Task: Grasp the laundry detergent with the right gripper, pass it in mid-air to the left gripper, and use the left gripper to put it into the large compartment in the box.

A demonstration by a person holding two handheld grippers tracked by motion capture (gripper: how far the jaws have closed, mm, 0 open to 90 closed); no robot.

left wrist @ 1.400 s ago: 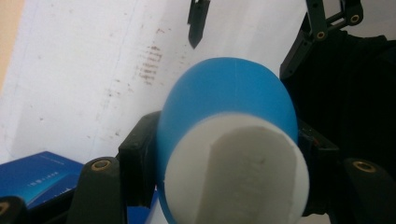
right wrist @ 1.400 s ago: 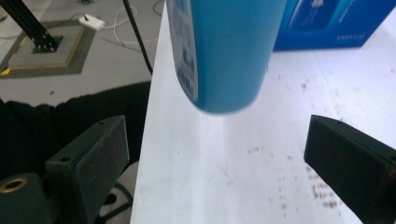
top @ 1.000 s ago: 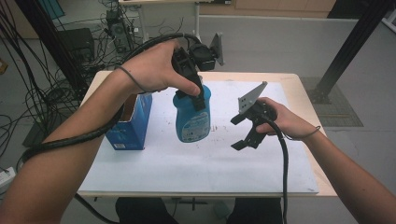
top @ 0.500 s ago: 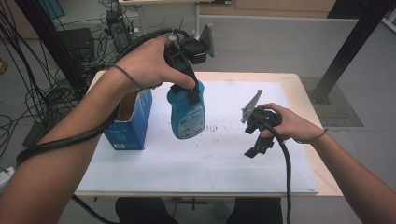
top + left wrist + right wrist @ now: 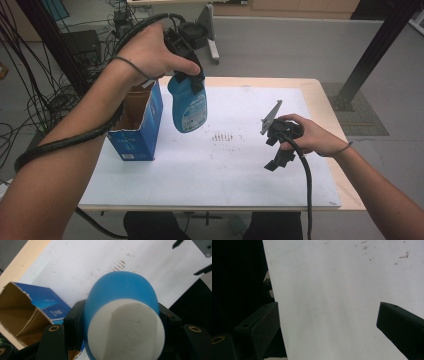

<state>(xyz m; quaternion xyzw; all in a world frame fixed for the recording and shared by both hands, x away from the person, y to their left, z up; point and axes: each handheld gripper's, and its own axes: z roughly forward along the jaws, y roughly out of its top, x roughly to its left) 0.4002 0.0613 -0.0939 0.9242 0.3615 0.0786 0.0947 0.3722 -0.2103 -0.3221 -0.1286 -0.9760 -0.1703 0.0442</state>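
Where seen overhead, bottle (image 5: 188,102) aloft

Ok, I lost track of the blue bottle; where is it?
High view: the blue bottle hangs in the left gripper, off the table, beside the open blue box.

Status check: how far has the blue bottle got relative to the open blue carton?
Done: the blue plastic bottle with the white cap is off the white table cover, clamped near its cap by the left gripper. In hand: it hangs beside the open blue cardboard carton, not above the opening. Left: whatever placement follows; I can't tell whether it's headed in or out. The right gripper is open, empty, low over the cover.
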